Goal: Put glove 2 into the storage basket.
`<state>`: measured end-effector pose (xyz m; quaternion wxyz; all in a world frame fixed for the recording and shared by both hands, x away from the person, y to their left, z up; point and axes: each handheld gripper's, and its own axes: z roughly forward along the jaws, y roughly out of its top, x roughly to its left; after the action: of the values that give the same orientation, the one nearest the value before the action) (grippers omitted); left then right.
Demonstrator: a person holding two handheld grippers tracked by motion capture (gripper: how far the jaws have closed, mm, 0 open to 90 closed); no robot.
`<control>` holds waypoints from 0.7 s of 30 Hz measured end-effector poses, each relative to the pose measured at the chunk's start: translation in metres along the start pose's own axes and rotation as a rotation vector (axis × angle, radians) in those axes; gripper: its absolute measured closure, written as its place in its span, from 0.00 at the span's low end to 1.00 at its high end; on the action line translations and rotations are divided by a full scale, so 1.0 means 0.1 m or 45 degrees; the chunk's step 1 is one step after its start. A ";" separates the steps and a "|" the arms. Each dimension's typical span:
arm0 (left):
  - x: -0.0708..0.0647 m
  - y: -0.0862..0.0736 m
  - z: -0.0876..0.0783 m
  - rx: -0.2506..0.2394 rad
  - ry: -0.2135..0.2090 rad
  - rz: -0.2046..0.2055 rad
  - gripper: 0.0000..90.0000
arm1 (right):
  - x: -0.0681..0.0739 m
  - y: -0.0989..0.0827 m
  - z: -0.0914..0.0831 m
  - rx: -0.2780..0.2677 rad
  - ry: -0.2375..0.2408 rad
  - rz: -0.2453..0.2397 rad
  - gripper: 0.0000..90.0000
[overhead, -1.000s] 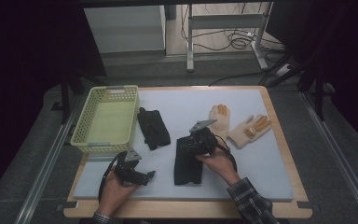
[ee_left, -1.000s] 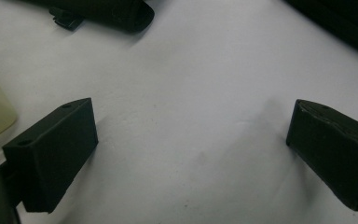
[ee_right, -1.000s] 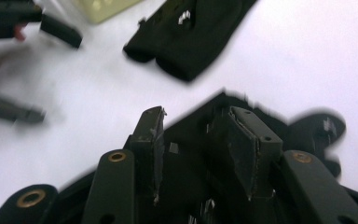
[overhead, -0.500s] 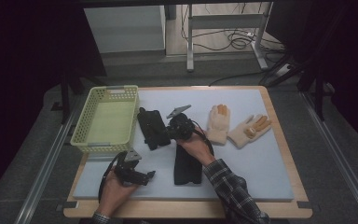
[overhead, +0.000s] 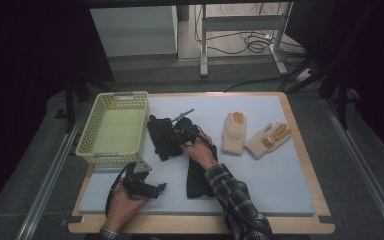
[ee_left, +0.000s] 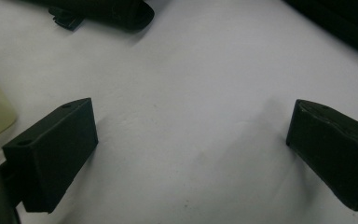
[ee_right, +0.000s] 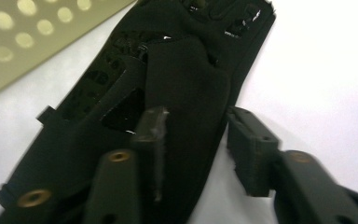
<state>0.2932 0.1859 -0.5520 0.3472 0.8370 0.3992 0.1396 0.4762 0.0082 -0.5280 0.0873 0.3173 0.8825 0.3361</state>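
— Where's the black glove (overhead: 161, 136)?

— Flat on the counter, just beside the yellow basket, at about nine o'clock from the counter's middle.

— What does it look like?

— Dark fabric with glossy patches (ee_right: 168, 93), lying lengthwise, its thumb flap folded across the palm.

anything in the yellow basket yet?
No, the yellow basket shows only its bare floor in the high view; both black gloves lie on the mat.

No readable text, label, brand, number or sign anywhere. Blank on basket (overhead: 111, 131), gloves (overhead: 165, 137) and mat (overhead: 280, 180) alike. Same on both gripper bodies: no markings legible.
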 end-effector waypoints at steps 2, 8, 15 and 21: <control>0.00 0.00 0.00 0.000 0.000 0.001 0.02 | 0.00 -0.01 0.00 -0.002 0.001 0.014 0.71; 0.00 0.00 0.00 0.001 0.001 0.001 0.02 | 0.08 -0.01 -0.03 0.001 -0.023 0.003 0.95; 0.00 0.00 0.00 0.004 0.002 0.004 0.02 | 0.11 -0.03 -0.32 -0.088 0.032 0.029 0.95; 0.00 0.00 0.00 0.003 0.002 0.005 0.02 | 0.10 -0.09 -0.63 -0.156 0.079 0.058 0.95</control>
<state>0.2932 0.1860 -0.5519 0.3457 0.8381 0.3981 0.1403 0.4411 -0.0248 -0.4855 0.0716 0.3208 0.8551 0.4009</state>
